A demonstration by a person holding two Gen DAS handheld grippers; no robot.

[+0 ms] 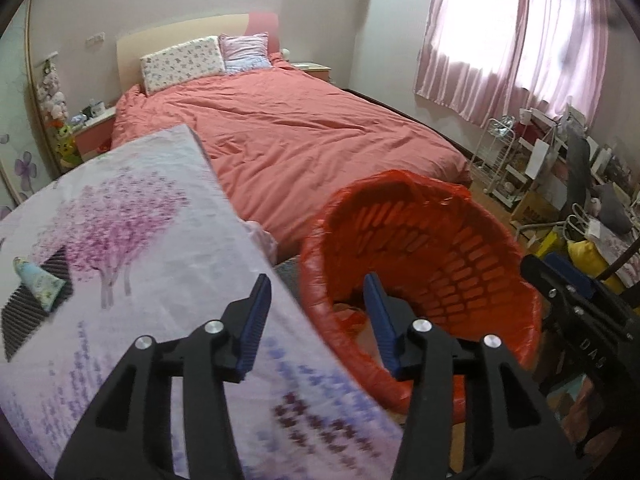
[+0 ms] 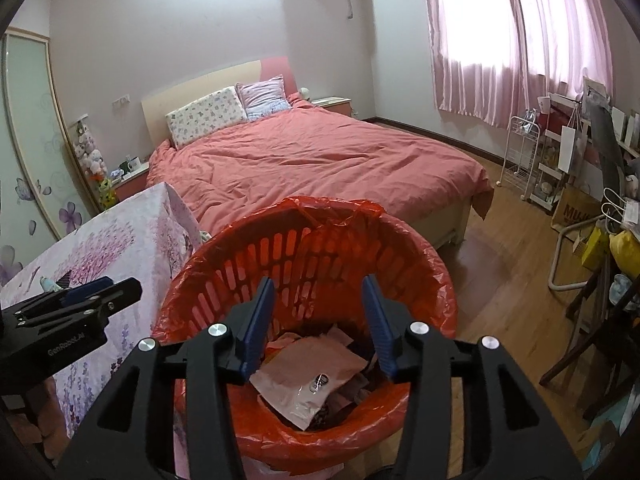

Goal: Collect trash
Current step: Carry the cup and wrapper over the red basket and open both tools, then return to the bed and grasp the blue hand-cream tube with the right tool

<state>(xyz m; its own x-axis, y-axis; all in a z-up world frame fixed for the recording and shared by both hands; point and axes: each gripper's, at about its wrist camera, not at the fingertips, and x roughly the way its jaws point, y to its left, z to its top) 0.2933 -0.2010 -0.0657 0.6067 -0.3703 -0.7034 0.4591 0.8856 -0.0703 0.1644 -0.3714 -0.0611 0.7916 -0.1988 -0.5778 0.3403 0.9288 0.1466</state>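
Both claws stand parted with nothing between the pads. The right gripper (image 2: 318, 320) hangs over the bin (image 2: 400, 240), its pink paper (image 2: 316, 364) dead ahead at 6 o'clock. On the table (image 1: 140, 240), a wrapper (image 1: 38, 282) lies at 9 o'clock of the left gripper (image 1: 318, 320), the nearer one, its long axis slanting toward 4.

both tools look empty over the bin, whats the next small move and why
Probably swing the left tool toward the wrapper on the table: both tools stand open and empty, the right tool over the bin, where trash already lies.
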